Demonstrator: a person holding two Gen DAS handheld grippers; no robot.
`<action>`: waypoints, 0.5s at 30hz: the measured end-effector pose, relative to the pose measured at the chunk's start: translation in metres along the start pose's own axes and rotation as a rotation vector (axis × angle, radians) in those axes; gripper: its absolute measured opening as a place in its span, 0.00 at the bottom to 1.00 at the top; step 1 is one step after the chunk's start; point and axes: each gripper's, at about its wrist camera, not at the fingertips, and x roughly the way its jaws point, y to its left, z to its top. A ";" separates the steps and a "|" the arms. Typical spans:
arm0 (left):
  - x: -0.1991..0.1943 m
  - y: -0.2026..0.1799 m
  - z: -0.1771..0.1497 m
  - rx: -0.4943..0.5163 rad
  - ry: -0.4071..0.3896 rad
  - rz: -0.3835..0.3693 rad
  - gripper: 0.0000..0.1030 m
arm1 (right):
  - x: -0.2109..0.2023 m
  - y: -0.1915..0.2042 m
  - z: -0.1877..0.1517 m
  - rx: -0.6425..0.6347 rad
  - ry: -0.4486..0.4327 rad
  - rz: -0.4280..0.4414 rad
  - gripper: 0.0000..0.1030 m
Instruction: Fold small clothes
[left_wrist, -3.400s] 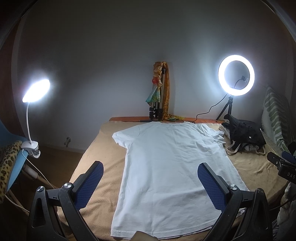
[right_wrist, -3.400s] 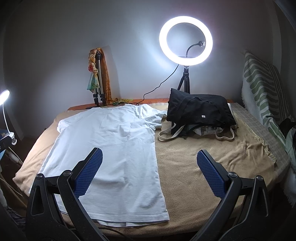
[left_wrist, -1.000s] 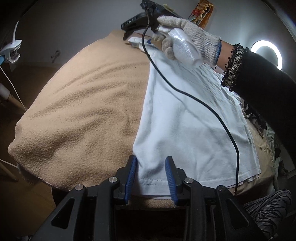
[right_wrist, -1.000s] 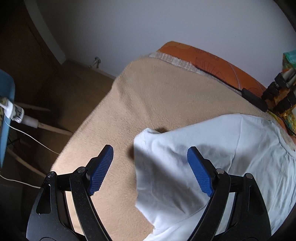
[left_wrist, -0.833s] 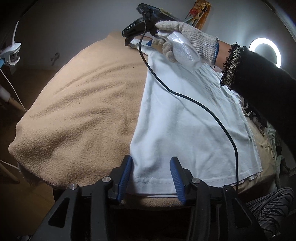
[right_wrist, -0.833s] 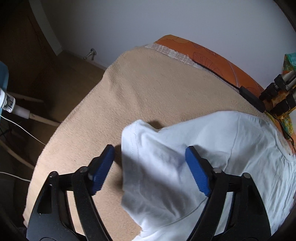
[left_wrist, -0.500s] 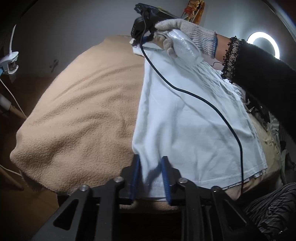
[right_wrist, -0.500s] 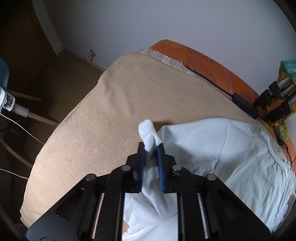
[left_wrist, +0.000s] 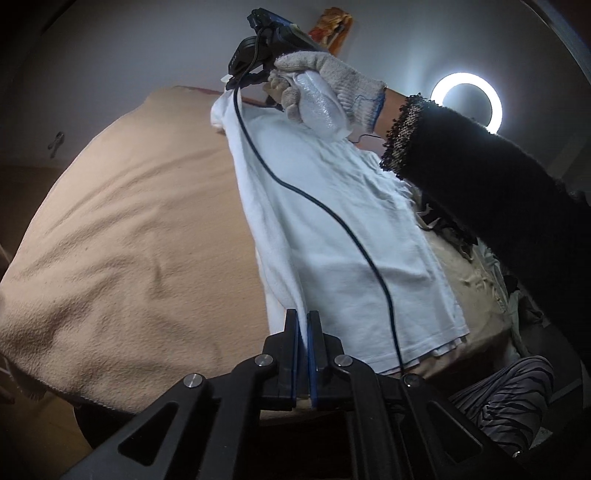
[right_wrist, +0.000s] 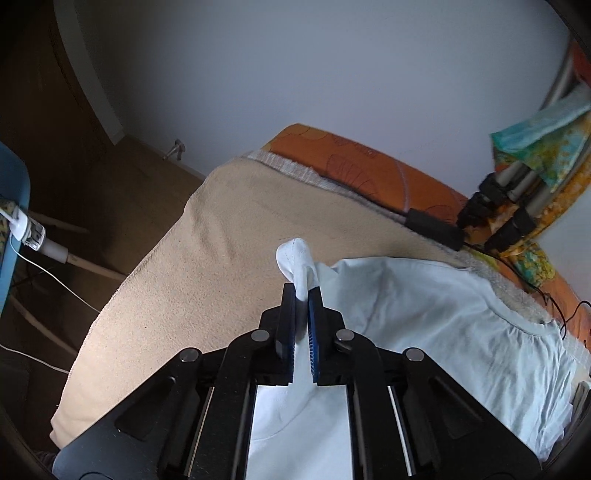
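Note:
A white T-shirt (left_wrist: 343, 236) lies on a tan blanket (left_wrist: 140, 236) over the bed. My left gripper (left_wrist: 303, 325) is shut on the shirt's lower left hem corner, and the left edge rises in a ridge from it. In the right wrist view my right gripper (right_wrist: 302, 295) is shut on the shirt's left sleeve (right_wrist: 297, 258), pinched up into a peak above the blanket (right_wrist: 207, 273). The left wrist view shows the right gripper (left_wrist: 242, 79) from behind, far up the shirt, held by a gloved hand (left_wrist: 325, 92) with a black cable (left_wrist: 332, 214) trailing over the cloth.
A lit ring light (left_wrist: 466, 103) stands at the back right. A black sleeve (left_wrist: 491, 192) crosses above the shirt's right side. An orange mattress edge (right_wrist: 369, 166), a black adapter (right_wrist: 434, 223) and tripod legs (right_wrist: 509, 206) line the far wall. A clip lamp (right_wrist: 26, 229) stands left of the bed.
Both grippers have shut on the shirt, the left on the hem corner, the right on the sleeve. Both have lifted, pulling the shirt's left edge up off the blanket.

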 end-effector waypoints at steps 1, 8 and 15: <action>0.000 -0.005 0.002 0.010 0.000 -0.004 0.01 | -0.007 -0.007 -0.002 0.009 -0.013 0.008 0.07; 0.019 -0.045 0.008 0.102 0.040 -0.022 0.01 | -0.045 -0.073 -0.028 0.106 -0.095 0.053 0.07; 0.056 -0.090 0.003 0.228 0.118 -0.035 0.01 | -0.050 -0.163 -0.069 0.249 -0.048 0.032 0.10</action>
